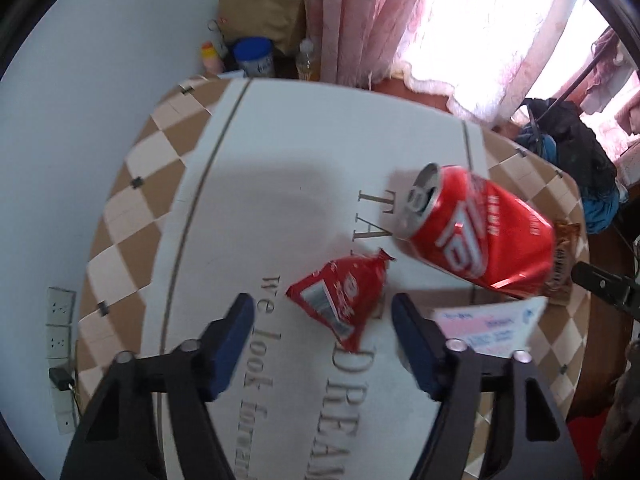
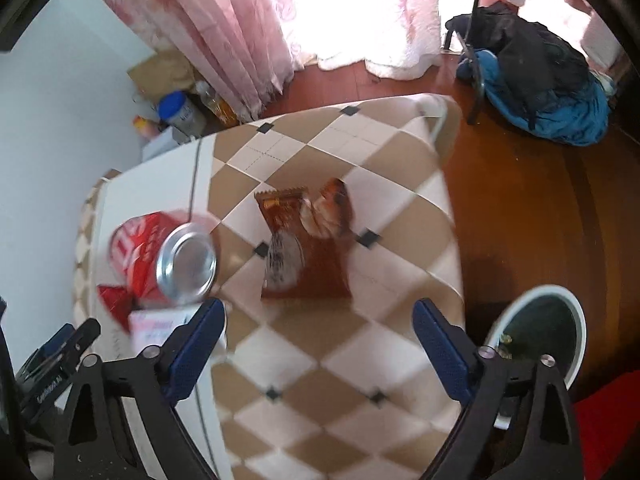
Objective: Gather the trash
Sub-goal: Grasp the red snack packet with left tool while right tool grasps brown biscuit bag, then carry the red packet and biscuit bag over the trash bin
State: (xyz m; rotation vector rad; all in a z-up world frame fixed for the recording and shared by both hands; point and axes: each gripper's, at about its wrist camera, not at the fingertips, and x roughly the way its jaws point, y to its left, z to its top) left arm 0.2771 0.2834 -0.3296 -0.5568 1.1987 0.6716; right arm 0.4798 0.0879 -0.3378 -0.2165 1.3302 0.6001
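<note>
A small red snack wrapper (image 1: 344, 300) lies on the tablecloth, just ahead of and between the fingers of my open, empty left gripper (image 1: 323, 314). A red soda can (image 1: 476, 232) lies on its side to the right of it, and also shows in the right wrist view (image 2: 160, 260). A white and pink paper (image 1: 492, 324) lies by the right finger. A brown snack packet (image 2: 308, 240) lies ahead of my open, empty right gripper (image 2: 318, 320). A white-rimmed trash bin (image 2: 540, 328) stands on the floor at the right.
The table (image 2: 332, 148) has a checkered brown and white cloth, its edge close on the right. Bottles, a blue-lidded jar (image 1: 254, 56) and a paper bag stand by the wall. A backpack and blue cloth (image 2: 536, 80) lie on the wooden floor near pink curtains.
</note>
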